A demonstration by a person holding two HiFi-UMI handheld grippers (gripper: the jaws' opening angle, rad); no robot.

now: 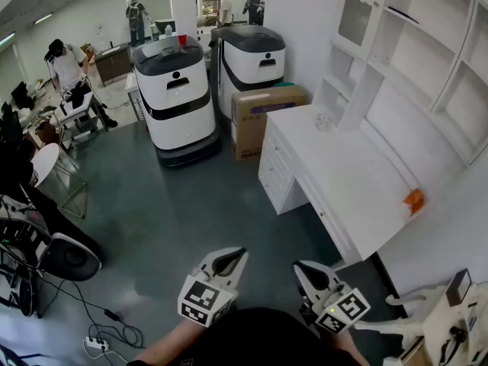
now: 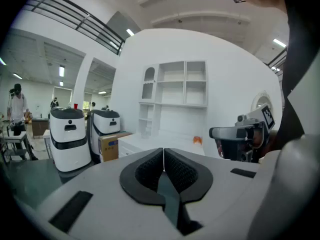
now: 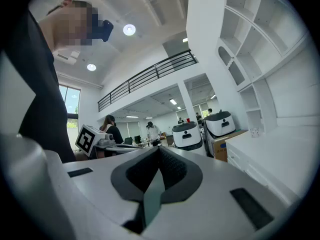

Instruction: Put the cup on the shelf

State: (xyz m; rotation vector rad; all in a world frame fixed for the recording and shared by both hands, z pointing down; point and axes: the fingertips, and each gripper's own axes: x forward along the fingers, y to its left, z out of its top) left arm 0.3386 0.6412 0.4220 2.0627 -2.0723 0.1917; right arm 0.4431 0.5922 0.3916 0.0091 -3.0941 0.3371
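White plastic left gripper [image 2: 163,156], black ribbed pads pressed together, nothing between. White plastic right gripper [image 3: 159,156] same, pressed together, empty. Small clear cup [image 1: 324,120], probably glass, stands on smooth white desk [image 1: 358,197] below white shelf unit [image 1: 427,67].
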